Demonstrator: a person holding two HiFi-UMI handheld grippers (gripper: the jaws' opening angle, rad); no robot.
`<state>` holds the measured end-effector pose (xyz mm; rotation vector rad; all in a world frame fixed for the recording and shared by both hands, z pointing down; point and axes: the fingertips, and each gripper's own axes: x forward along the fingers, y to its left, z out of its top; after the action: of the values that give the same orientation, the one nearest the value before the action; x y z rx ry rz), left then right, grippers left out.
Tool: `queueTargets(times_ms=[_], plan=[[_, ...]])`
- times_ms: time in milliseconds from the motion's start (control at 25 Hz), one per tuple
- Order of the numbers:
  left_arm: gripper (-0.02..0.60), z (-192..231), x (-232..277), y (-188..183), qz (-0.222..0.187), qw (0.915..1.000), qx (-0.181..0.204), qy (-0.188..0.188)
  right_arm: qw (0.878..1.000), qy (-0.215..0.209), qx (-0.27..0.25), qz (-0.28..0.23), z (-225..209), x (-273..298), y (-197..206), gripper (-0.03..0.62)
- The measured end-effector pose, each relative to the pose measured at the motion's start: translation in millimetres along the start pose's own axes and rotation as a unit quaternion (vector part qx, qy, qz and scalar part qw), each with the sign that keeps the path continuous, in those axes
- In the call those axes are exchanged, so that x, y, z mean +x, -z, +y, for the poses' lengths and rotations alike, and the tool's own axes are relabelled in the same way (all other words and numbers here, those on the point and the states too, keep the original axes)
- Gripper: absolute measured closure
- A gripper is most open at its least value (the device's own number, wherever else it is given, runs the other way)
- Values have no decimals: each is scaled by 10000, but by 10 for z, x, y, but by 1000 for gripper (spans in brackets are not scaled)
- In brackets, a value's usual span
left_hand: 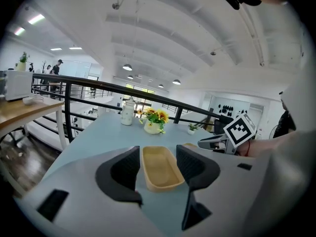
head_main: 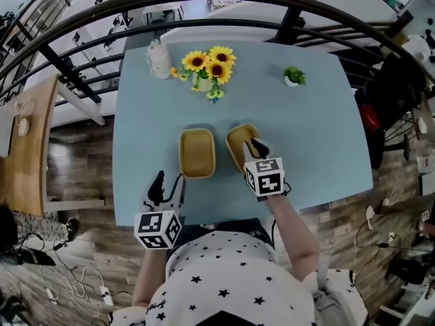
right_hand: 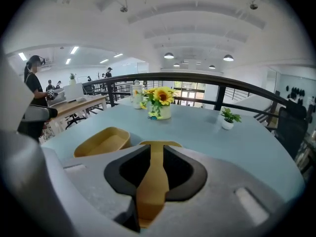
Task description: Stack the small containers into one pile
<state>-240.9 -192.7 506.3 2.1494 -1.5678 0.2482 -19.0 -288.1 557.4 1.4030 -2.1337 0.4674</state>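
We are holding the right tongs (head_main: 257, 145) pinched on the right container (head_main: 238, 140). In the right gripper view its tan wall is running straight up the gap, with a black pad lying against each side. That container is showing on our side of the sunflower vase (head_main: 205, 81) and a little to its right, turned slightly askew. We cannot tell whether it is resting on the blue table (head_main: 306, 134) or lifted just off it.

The left container (head_main: 197, 153), the same tan colour and open side up, is lying straight in front of the sunflower vase toward us, near the right container but apart from it.

We are holding the left tongs (head_main: 170, 176) spread wide and gripping nothing, nearer to us than the sunflower vase and off to its left. In the left gripper view the left container is showing in the gap between the jaws but beyond their tips, untouched.

A white bottle (head_main: 160, 60) is standing left of the sunflower vase, and a small potted plant (head_main: 293, 77) well to its right.

Each pair of tongs is carrying a cube printed with black-and-white square markers.
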Motion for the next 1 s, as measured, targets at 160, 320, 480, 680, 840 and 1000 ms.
queueTargets(times_ms=[160,320,480,680,840,1000], plan=[[354,96,-41,-6,-15,10000,5,53,9999,-140,7,-8,332,30,-18,531],[354,197,-93,17,12,10000,8,76,9997,-216,8,61,610,94,-2,531],[354,266,-135,27,50,9999,10,96,9996,-231,-3,175,792,174,21,531],[354,334,-167,65,96,9999,19,94,9991,-254,48,342,931,286,112,531],[354,343,-181,96,147,9998,20,116,9982,-289,104,516,1004,365,201,531],[353,353,-177,126,203,9997,43,142,9971,-314,161,672,1049,458,291,531]])
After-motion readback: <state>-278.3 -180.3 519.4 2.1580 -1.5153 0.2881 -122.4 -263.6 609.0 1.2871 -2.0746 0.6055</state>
